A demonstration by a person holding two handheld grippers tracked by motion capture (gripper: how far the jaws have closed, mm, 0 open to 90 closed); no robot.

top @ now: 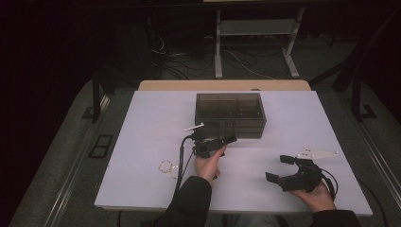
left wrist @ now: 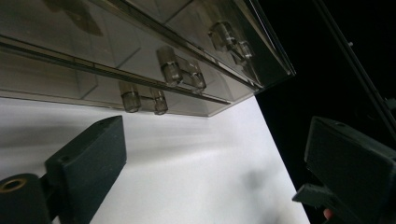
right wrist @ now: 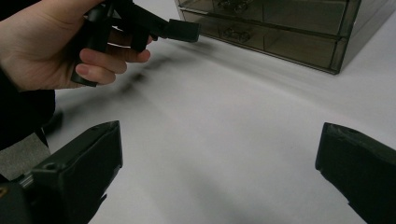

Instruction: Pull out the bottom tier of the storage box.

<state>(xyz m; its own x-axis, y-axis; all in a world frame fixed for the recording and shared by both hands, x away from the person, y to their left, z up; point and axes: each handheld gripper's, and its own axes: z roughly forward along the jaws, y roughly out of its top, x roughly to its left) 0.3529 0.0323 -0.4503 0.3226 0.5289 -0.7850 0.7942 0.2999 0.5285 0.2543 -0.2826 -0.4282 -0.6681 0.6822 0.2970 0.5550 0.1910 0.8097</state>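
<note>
At the near right of the white table (top: 142,189), the right gripper (top: 280,168) rests low in the person's hand with its jaws wide apart on nothing, well apart from the work. Toward the middle, the left gripper (top: 230,139) points its spread, empty jaws at the front of the smoky drawer box (top: 230,113), which sits at the table's far centre. The box is probably light, stiff, slippery plastic, so the small clear drawer knobs (left wrist: 140,99) look like the place to pinch, gently and squarely, lest the whole box slide.
</note>
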